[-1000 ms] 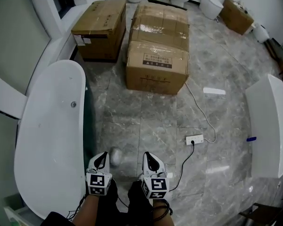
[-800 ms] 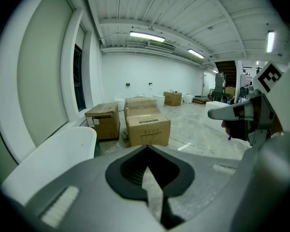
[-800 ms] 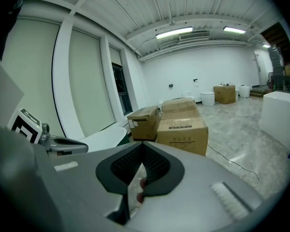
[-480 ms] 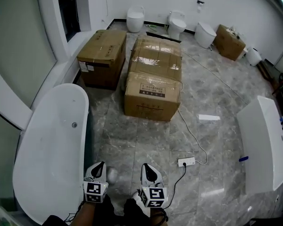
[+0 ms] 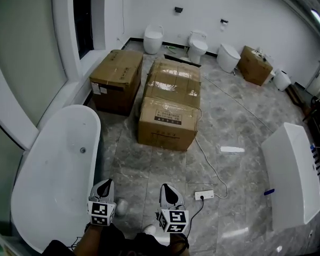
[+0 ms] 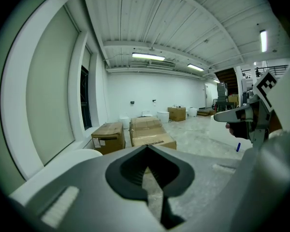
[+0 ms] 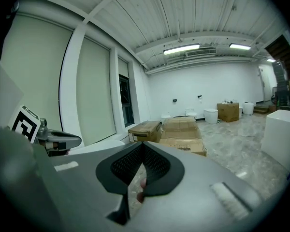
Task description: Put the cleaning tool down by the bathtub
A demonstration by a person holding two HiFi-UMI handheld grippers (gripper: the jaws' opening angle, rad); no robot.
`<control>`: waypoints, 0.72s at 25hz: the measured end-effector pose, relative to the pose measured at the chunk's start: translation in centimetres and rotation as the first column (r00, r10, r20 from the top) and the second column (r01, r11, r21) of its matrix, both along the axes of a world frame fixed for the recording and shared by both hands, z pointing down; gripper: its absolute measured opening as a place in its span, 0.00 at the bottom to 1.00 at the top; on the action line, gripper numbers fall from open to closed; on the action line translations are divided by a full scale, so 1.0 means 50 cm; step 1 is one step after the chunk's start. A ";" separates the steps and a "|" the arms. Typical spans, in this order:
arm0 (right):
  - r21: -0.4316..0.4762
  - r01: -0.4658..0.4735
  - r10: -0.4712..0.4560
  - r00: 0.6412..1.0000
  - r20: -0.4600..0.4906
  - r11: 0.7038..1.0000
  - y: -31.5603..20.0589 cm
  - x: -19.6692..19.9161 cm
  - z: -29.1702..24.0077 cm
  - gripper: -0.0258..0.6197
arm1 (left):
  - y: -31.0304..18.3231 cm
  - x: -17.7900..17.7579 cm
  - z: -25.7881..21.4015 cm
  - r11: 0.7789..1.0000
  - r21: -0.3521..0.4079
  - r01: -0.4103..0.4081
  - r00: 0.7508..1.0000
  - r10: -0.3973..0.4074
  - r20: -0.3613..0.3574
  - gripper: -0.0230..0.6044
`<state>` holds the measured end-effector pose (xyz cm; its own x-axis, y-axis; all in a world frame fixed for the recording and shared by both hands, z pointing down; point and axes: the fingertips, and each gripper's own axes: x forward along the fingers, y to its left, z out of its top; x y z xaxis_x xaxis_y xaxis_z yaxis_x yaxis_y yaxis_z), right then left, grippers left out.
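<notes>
The white oval bathtub (image 5: pixel 53 175) fills the left of the head view. A small round grey cleaning tool (image 5: pixel 121 207) lies on the marble floor right beside the tub's near end. My left gripper (image 5: pixel 104 189) hovers just left of it, jaws shut with nothing in them. About a tile to the right is my right gripper (image 5: pixel 168 193), also shut and holding nothing. In the left gripper view the left gripper (image 6: pixel 152 178) points across the room, with the right gripper (image 6: pixel 232 115) at its right. The right gripper view shows the right gripper (image 7: pixel 135 180) and the left gripper (image 7: pixel 63 140).
Stacked cardboard boxes (image 5: pixel 168 119) and another box (image 5: pixel 116 79) stand ahead. A power strip (image 5: pixel 204 195) with a cable lies right of my right gripper. A second white tub (image 5: pixel 290 175) stands at the right. Toilets (image 5: pixel 153 39) line the far wall.
The view has lifted and pulled back, showing more of the room. Both grippers sit lower in frame and stay shut. The cleaning tool remains on the floor by the tub.
</notes>
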<state>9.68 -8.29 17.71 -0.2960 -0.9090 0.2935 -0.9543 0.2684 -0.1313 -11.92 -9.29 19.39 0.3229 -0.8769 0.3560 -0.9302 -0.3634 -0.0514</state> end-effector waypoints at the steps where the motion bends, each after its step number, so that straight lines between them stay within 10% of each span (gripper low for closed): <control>1: 0.013 -0.001 0.001 1.000 0.006 1.000 -0.004 0.002 -0.013 0.08 | -0.003 0.003 -0.013 1.000 0.017 -0.002 1.000 0.002 0.002 0.04; 18: 0.176 0.043 -0.042 0.999 -0.015 0.983 -0.038 0.021 -0.161 0.08 | -0.041 0.016 -0.178 0.977 0.210 0.041 0.999 -0.038 -0.015 0.04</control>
<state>10.73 -10.19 9.64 -0.3331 -0.9335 0.1329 -0.9427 0.3267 -0.0680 -11.14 -11.35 10.48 0.2892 -0.9439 0.1596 -0.9445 -0.3085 -0.1128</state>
